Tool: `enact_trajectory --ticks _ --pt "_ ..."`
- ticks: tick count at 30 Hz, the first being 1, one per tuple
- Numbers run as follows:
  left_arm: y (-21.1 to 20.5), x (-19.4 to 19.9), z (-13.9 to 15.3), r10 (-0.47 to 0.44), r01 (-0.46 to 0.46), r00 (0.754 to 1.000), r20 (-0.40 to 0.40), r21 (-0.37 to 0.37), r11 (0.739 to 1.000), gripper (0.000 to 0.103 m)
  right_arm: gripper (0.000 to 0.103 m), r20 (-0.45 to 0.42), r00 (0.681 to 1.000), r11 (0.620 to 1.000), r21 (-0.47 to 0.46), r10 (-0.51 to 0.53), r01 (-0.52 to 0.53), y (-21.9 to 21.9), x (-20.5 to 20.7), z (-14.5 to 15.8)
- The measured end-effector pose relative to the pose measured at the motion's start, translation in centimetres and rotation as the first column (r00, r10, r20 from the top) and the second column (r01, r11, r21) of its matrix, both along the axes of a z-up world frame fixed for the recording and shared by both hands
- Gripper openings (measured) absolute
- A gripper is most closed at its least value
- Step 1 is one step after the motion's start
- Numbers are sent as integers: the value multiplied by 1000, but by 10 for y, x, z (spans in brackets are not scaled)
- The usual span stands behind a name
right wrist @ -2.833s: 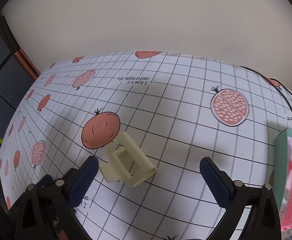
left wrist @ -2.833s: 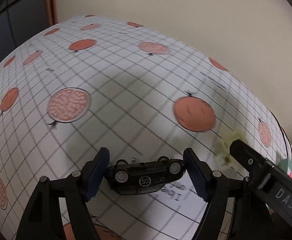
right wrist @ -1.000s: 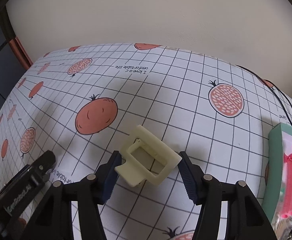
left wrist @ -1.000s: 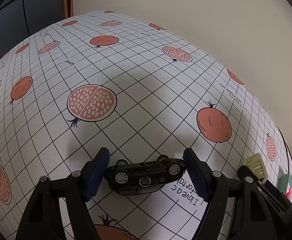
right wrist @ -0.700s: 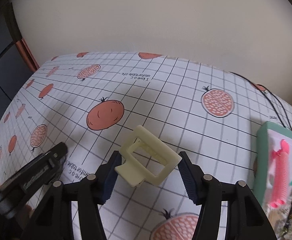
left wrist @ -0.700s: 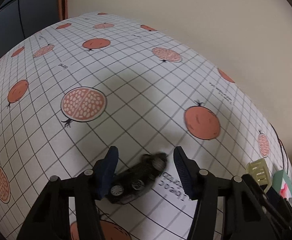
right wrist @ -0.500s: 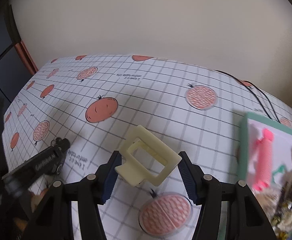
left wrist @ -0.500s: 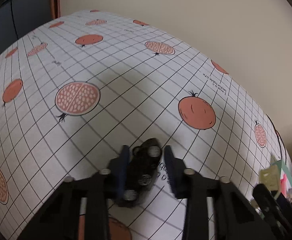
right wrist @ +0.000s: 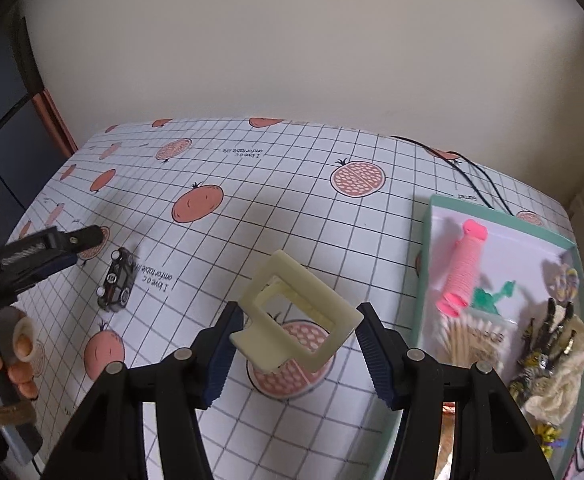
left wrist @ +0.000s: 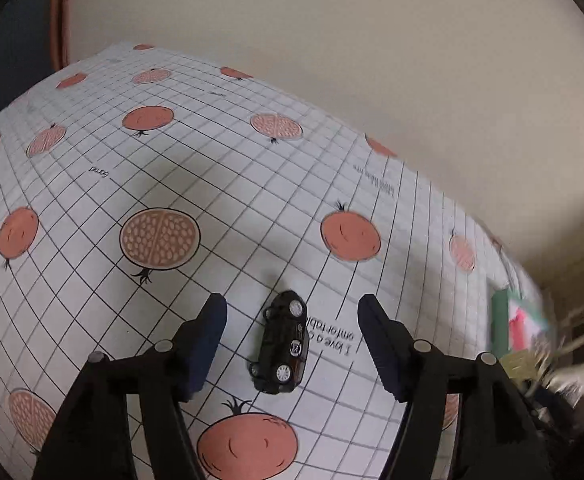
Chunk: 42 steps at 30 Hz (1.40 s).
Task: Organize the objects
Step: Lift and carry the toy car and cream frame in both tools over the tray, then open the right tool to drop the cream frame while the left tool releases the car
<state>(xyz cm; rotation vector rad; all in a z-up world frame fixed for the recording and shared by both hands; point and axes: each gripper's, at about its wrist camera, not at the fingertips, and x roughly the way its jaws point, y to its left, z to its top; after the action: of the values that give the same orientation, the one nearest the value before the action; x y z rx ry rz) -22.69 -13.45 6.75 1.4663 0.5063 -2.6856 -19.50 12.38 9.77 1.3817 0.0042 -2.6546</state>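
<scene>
A small black toy car [left wrist: 282,342] lies on its side on the gridded tablecloth, between the spread fingers of my left gripper [left wrist: 292,340], which is open and does not touch it. The same car [right wrist: 116,274] shows at the left in the right wrist view, just right of the left gripper [right wrist: 72,246]. My right gripper [right wrist: 297,330] is shut on a cream hair claw clip [right wrist: 295,312], held above the table. To its right stands a mint-green tray [right wrist: 425,248] holding a pink hair roller [right wrist: 461,268], cotton swabs and other small items.
The tablecloth [right wrist: 292,168] has a grid and pomegranate prints. Black cables [right wrist: 479,180] run along the far right by the wall. A hand [right wrist: 16,344] holds the left gripper's handle. The tray [left wrist: 499,320] appears blurred at the right in the left wrist view.
My left gripper squeezed the car, which turned lengthwise, then opened and let it go on the cloth. My right gripper closed on the clip, lifted it and moved towards the tray.
</scene>
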Motion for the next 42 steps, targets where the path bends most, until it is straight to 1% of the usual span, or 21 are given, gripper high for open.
enact_trajectory --ticks 2,4,6,9,10,11,13,15,18,19,20,22,26,28,31,34,36,37,38,41,42 --pt "9 -3 -10 -19 21 999 27 -76 997 69 61 -12 1000 1000 20 8 -8 5 6 5" --pt "19 -7 -22 -41 48 997 60 -124 991 69 61 -16 1000 999 36 2 -1 14 11 10" --pt "23 -9 -31 -33 45 996 83 -151 987 67 61 -19 1000 999 37 -13 14 23 16 12" --pt "26 -9 -44 -37 57 992 119 -171 984 51 61 -22 999 999 27 -40 41 41 22 16" --pt "27 -10 -48 -36 60 991 131 -183 981 49 61 -23 999 998 26 -48 48 45 23 17" --pt "30 -9 -47 -37 60 993 116 -209 976 45 61 -24 998 998 25 -60 61 52 25 18" --pt "31 -9 -46 -30 55 993 113 -226 973 29 61 -23 996 996 26 -81 82 63 29 20" --pt "30 -7 -46 -18 42 994 110 -219 975 29 61 -20 994 994 24 -104 104 74 35 22" --pt "35 -2 -47 -25 52 993 116 -239 970 29 61 -20 991 991 14 -131 131 90 44 23" --pt "37 0 -45 -29 56 992 122 -229 972 29 61 -19 990 990 14 -139 139 96 47 23" --pt "43 4 -41 -36 60 992 122 -199 978 29 61 -17 988 988 17 -156 156 103 52 22" --pt "52 9 -32 -55 75 992 112 -179 981 29 61 -9 982 982 10 -187 187 116 57 19" --pt "90 21 0 -146 150 988 46 -121 981 29 61 16 965 965 -19 -262 263 148 72 11" --pt "120 31 19 -208 208 978 5 -91 974 29 61 26 958 957 -30 -286 287 161 78 7" --pt "157 44 38 -305 302 951 -43 -60 951 29 61 43 947 947 -35 -317 318 179 86 1" --pt "205 64 53 -418 416 905 -76 -38 908 29 61 61 940 940 -38 -337 339 192 93 -5" --pt "229 74 56 -469 468 879 -86 -35 883 29 61 66 937 938 -38 -342 345 197 97 -7" --pt "244 80 56 -500 500 862 -90 -20 866 29 61 70 937 938 -40 -342 345 199 99 -9" --pt "254 82 54 -517 519 852 -87 4 855 29 61 72 938 938 -40 -340 344 199 100 -10" --pt "273 84 40 -527 530 848 -51 79 844 29 61 77 941 943 -20 -330 332 197 103 -14" --pt "277 84 35 -524 525 851 -40 86 847 29 61 79 942 945 -11 -325 327 197 103 -15"
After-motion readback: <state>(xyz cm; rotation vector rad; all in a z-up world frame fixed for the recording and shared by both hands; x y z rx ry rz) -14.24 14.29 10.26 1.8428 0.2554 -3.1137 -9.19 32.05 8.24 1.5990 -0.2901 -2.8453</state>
